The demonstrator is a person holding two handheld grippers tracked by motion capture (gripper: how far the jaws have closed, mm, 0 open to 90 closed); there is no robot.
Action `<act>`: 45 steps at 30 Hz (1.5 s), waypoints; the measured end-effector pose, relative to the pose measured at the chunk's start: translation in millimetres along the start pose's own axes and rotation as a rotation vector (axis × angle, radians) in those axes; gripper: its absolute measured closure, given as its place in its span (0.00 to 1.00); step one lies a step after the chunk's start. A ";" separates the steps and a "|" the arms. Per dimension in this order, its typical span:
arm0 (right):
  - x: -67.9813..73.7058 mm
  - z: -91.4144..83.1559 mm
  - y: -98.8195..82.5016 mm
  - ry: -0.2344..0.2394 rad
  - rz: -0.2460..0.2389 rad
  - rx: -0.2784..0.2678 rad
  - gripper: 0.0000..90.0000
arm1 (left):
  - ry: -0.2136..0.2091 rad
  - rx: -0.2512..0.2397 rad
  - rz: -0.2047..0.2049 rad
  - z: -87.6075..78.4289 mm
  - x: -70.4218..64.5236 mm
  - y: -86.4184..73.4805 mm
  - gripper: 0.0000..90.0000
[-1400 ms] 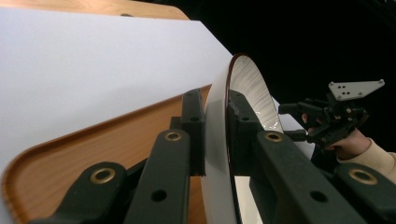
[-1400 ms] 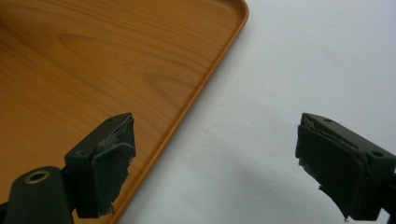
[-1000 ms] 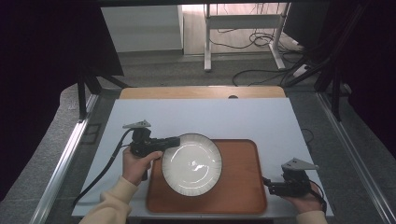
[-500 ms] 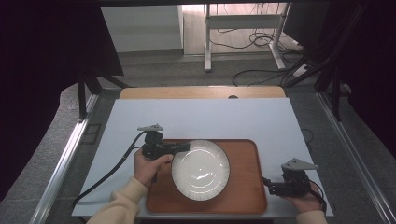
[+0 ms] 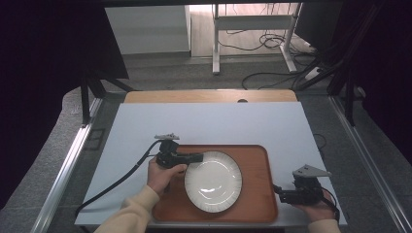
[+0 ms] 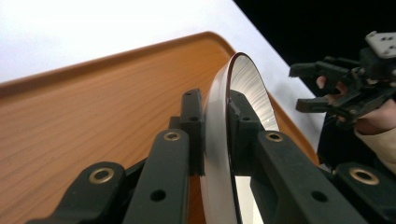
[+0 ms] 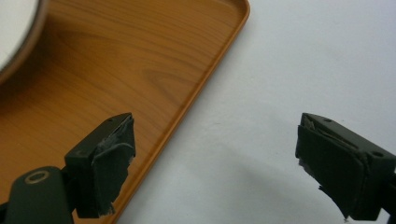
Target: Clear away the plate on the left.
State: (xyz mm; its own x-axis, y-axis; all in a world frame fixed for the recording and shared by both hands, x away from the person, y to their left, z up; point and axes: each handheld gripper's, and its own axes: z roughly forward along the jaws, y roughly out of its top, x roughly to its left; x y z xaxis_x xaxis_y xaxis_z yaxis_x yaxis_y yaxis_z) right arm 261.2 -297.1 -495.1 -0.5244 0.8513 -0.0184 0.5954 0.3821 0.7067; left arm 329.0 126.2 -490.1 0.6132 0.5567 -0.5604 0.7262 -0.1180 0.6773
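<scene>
A white plate (image 5: 213, 180) with a ribbed rim lies over the middle of a wooden tray (image 5: 255, 160). My left gripper (image 5: 196, 157) is shut on the plate's left rim; in the left gripper view its jaws pinch the plate (image 6: 219, 140) edge-on above the tray (image 6: 93, 107). My right gripper (image 5: 282, 195) rests at the tray's right front corner, open with nothing between its fingers. In the right gripper view one fingertip (image 7: 109, 149) hangs over the tray (image 7: 140, 60) edge, the other (image 7: 334, 163) over the white table, and the plate (image 7: 14, 32) peeks in at top left.
The tray sits on a white table top (image 5: 218, 124) with bare room behind and to its left. A wooden strip (image 5: 209, 96) runs along the far edge. A black cable (image 5: 116, 182) trails from the left gripper toward the front left.
My left gripper has carried the plate rightward, from overhanging the tray's left edge to the tray's middle. The right gripper has stayed where it was.
</scene>
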 end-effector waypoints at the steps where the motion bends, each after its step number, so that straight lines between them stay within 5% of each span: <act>1: -0.1 0.1 -0.1 0.000 0.000 0.000 0.14 | 0.003 0.006 0.001 2.2 1.3 -0.7 0.88; 7: -0.4 0.2 -0.3 0.000 0.002 0.000 0.14 | 0.013 0.018 -0.007 7.8 7.1 -1.4 0.89; 9: -0.5 0.1 -0.4 0.000 0.001 0.000 0.14 | 0.047 0.042 0.010 10.5 11.8 -2.1 0.91; 30: 0.2 1.7 -0.7 0.001 -0.011 0.012 0.14 | 0.133 0.181 0.074 22.6 32.0 -9.6 0.89; 34: 0.5 1.6 -0.8 0.001 -0.013 0.015 0.14 | 0.118 0.190 0.080 24.5 33.4 -10.9 0.78; 38: 0.3 1.3 -0.9 0.001 -0.013 0.014 0.14 | 0.109 0.127 0.086 18.2 28.5 -6.7 0.61; 45: 0.8 0.9 -1.1 -0.001 -0.015 0.012 0.14 | 0.153 0.065 0.141 -2.5 18.5 1.3 0.38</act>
State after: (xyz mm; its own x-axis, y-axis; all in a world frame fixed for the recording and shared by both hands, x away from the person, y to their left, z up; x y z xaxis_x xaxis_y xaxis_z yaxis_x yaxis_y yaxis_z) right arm 260.7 -296.5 -496.6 -0.5326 0.8459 -0.0301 0.5948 0.3993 0.6977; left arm 340.5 138.4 -498.4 0.6595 0.6488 -0.3796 0.6576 -0.2535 0.7094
